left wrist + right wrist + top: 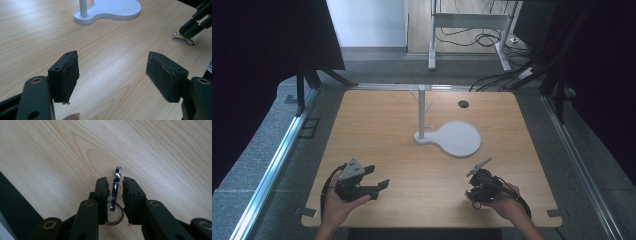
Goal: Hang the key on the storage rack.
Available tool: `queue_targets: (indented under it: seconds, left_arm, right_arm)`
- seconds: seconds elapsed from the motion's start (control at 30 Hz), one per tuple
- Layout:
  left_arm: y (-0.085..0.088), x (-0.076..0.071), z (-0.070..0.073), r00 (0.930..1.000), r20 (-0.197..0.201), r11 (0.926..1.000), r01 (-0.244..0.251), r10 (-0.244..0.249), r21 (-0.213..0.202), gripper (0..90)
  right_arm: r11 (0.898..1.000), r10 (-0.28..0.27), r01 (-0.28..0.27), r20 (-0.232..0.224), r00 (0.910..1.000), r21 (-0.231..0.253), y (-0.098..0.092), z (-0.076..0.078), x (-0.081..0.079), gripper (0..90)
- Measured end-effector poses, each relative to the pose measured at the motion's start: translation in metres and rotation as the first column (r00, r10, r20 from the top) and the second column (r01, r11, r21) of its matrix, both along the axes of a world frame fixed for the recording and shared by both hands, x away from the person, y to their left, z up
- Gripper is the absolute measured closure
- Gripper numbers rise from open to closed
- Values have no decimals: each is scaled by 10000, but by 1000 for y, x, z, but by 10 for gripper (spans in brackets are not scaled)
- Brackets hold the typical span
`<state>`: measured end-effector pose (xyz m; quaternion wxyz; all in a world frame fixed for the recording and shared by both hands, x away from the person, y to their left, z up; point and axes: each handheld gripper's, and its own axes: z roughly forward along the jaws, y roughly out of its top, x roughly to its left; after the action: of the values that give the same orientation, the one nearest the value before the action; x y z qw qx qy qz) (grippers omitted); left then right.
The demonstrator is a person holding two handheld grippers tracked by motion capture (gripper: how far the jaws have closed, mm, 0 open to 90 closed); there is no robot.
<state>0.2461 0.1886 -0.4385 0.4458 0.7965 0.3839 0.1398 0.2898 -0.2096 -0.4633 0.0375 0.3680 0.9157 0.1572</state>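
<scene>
A silver metal snap clip [117, 178] with a key ring [119, 218] lies flat on the wooden table near its front right. My right gripper [115, 182] points down over it, its jaws close on either side of the clip with a thin gap showing by each pad. The left gripper view shows that clip [180, 38] under the right gripper's black tips. My left gripper [112, 75] is held low at the front left [378, 176], jaws wide open with nothing between them. A white stand [421, 112] with small pegs rises from a flat white base [459, 140] at mid table.
A round cable hole [463, 104] sits near the far edge. The table's front edge [15, 207] runs close behind the right gripper. Metal rails [277, 160] flank the table, and black curtains hang on both sides.
</scene>
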Motion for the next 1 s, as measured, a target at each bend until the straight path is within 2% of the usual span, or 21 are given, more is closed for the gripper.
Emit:
queue_targets:
  seconds: [0.23, 0.57, 0.73, 1.0]
  left_arm:
    - [1, -1, 1, 10000, 40, 10000, -15, 15, -30, 270]
    - [0, -1, 1, 10000, 30, 10000, -10, 10, -10, 270]
    - [0, -1, 1, 10000, 18, 10000, 10, -10, -10, 270]
    - [-1, -1, 0, 10000, 25, 10000, 18, -18, 32, 271]
  right_arm:
    - [9992, 96, -97, -10, 10000, -381, 4, -5, 1, 764]
    - [9976, 148, -146, 24, 9999, -678, 5, -12, 0, 795]
    - [9978, 102, -102, 7, 9999, -661, 4, -12, 0, 836]
    - [9978, 61, -59, 21, 10000, -665, 3, -13, -2, 839]
